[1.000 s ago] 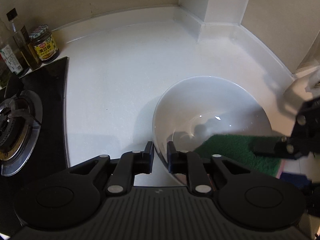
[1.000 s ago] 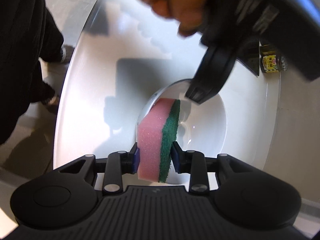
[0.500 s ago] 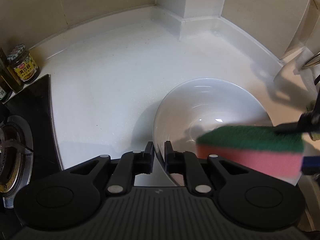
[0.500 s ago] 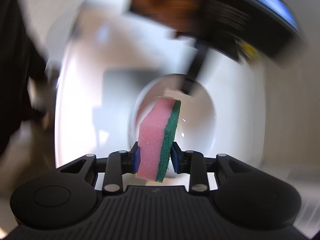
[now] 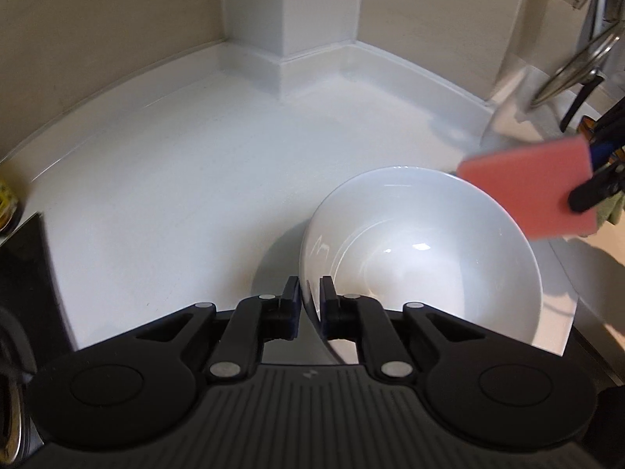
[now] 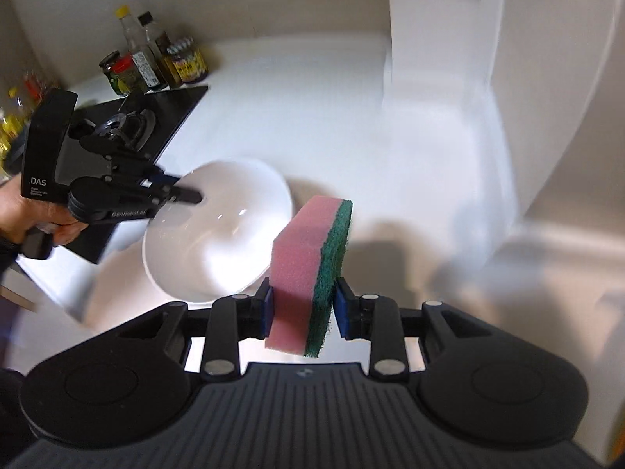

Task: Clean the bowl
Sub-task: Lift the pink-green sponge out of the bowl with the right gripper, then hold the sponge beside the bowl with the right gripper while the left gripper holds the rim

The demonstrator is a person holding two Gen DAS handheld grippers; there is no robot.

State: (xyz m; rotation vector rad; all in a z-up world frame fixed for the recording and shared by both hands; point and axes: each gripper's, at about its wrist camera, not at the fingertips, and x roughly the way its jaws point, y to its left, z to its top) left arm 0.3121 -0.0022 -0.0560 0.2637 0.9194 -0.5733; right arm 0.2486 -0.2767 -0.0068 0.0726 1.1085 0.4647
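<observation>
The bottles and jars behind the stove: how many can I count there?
5, crowded at the stove's back corner: clear yellow-capped bottle, dark bottle, green jar, red-lidded jar, yellow-labelled jar. More may stand blurred further left.

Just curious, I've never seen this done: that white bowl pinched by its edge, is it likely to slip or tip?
Probably slippery: the bowl looks glossy, with bright glints inside. The left tool pinches only its thin rim, so it may well pivot or tilt if the sponge pushes hard. It looks like rigid ceramic, so likely breakable if dropped on the counter.
</observation>
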